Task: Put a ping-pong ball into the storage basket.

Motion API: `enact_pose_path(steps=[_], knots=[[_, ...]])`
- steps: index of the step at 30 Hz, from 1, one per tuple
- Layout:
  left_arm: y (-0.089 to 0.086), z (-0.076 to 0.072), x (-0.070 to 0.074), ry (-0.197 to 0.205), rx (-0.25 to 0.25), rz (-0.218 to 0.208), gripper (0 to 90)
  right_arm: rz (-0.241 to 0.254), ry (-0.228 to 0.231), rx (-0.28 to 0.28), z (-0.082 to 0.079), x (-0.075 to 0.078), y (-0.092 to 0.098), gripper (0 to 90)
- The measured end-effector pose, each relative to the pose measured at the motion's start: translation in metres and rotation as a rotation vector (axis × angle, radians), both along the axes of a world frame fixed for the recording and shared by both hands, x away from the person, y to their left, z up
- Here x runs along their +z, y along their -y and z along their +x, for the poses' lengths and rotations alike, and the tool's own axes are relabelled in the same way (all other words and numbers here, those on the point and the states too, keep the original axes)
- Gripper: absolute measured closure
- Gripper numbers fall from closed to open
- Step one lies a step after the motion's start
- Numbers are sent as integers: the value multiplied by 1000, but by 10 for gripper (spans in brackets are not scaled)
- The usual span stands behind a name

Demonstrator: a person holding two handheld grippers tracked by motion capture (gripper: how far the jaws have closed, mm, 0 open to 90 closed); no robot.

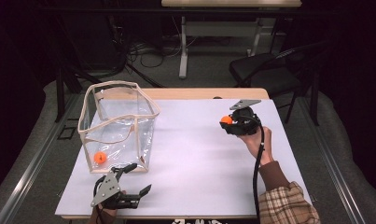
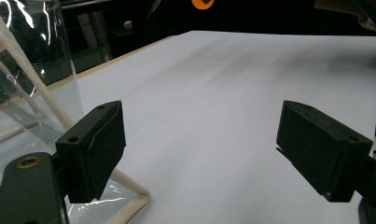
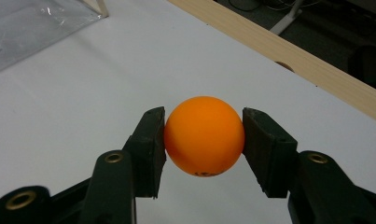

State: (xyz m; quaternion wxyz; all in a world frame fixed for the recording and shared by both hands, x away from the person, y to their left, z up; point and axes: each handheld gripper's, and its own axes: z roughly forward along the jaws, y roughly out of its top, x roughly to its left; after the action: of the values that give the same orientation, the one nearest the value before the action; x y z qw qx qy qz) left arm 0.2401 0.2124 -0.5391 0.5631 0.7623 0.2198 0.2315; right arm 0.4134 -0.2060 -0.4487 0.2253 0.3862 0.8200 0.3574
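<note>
My right gripper (image 3: 204, 135) is shut on an orange ball (image 3: 205, 136), its two black pads pressing the ball's sides above the white table. From above, that ball (image 1: 226, 120) and the right gripper (image 1: 228, 122) sit at the table's right middle. A second orange ball (image 1: 100, 157) lies inside the clear bag (image 1: 118, 126) with beige trim at the left. My left gripper (image 1: 140, 178) rests open near the front edge, just right of the bag's front corner. Nothing lies between its wide-apart pads (image 2: 94, 149), and the bag's corner (image 2: 31, 107) is at their left.
A white sheet (image 1: 195, 158) covers the wooden table, whose bare edge (image 1: 199, 93) runs along the back. A black chair (image 1: 269, 70) and a desk leg (image 1: 183, 51) with cables stand beyond it. A plaid sleeve (image 1: 283, 205) comes in at bottom right.
</note>
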Motion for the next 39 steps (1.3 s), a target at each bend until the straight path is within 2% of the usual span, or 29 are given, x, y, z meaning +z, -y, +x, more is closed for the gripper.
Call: enact_pose_path(steps=[33, 39], knots=[[0, 1, -1, -10, -1, -4, 155, -16, 3, 1, 0, 8, 1, 508], [0, 1, -1, -9, -2, -5, 155, -13, 16, -1, 0, 15, 3, 508]])
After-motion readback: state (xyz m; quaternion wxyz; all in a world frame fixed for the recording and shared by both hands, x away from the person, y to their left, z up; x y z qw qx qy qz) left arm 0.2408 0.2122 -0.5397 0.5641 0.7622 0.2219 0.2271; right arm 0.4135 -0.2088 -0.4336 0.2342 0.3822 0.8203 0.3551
